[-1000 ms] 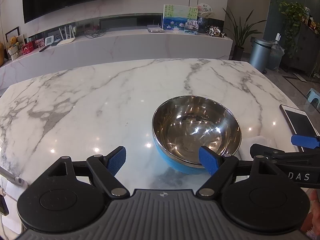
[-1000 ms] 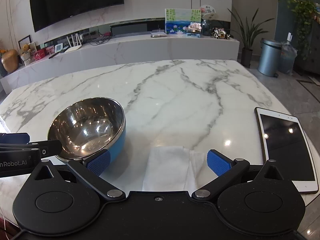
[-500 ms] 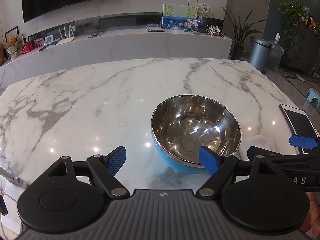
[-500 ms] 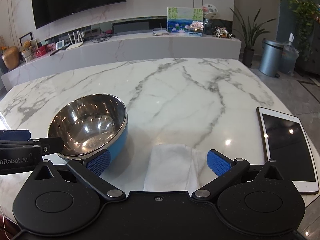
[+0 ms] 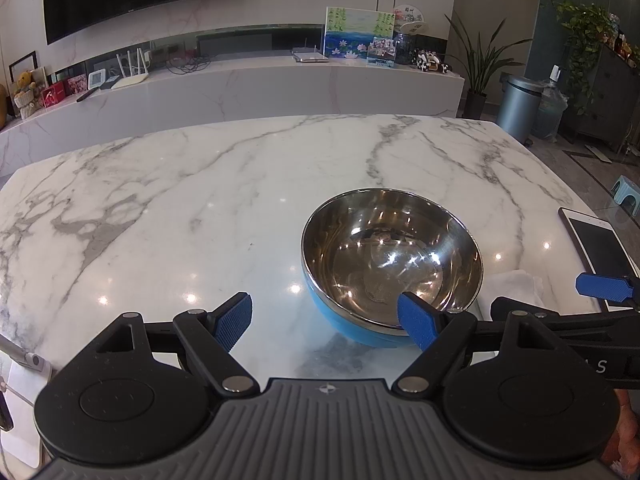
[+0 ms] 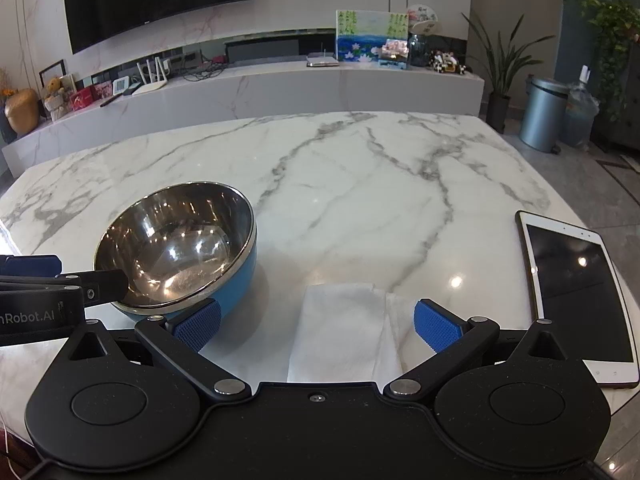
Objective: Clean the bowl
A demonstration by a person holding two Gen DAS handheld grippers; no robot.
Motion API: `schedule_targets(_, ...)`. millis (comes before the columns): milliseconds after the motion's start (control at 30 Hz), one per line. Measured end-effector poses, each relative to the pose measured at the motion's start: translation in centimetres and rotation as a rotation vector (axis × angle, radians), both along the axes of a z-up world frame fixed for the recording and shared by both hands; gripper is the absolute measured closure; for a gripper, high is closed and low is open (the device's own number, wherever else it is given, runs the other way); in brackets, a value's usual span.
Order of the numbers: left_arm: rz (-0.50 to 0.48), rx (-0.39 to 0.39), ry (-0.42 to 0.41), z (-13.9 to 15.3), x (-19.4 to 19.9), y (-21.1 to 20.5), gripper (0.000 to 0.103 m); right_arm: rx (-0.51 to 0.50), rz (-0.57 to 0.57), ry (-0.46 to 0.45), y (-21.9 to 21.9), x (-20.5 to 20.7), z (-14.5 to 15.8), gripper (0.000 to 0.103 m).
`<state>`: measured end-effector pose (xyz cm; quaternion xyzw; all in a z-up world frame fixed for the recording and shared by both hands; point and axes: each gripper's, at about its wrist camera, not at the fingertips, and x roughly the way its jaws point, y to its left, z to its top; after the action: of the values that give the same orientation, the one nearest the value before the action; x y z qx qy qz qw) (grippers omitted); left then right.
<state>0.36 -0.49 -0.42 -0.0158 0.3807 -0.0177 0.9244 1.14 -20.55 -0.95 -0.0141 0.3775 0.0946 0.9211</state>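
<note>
A steel bowl with a blue outside [image 5: 390,264] sits on the marble table [image 5: 200,208]; it also shows in the right wrist view [image 6: 178,248]. My left gripper [image 5: 326,322] is open and empty, its right finger at the bowl's near rim. A folded white paper towel [image 6: 344,332] lies right of the bowl. My right gripper [image 6: 316,326] is open and empty, its fingers on either side of the towel's near part. The towel's edge shows in the left wrist view [image 5: 514,288].
A white tablet [image 6: 576,292] lies near the table's right edge and shows in the left wrist view [image 5: 596,248]. A long marble console [image 5: 240,88] stands behind the table. A bin [image 6: 544,118] and plants stand at the far right.
Both grippers have moved forward slightly, so the bowl and towel sit a little closer. Both stay open. The bowl and towel have not moved.
</note>
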Motion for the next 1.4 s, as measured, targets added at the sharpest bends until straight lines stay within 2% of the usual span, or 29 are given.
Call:
schedule_targets(933,-0.002,-0.002,0.002,-0.2,-0.1,0.1,0.023,0.001,-0.006,0.015,0.1,0.5,-0.4,0.0)
schedule_targets(1300,-0.004,-0.007,0.008,-0.2,0.1,0.1,0.024,-0.001,-0.008,0.057,-0.8,0.7,-1.0,0.001)
schedule_targets(1400,-0.003,-0.011,0.007,-0.2,0.1,0.1,0.023,-0.002,-0.013,0.073,-1.3,0.7,-1.3,0.004)
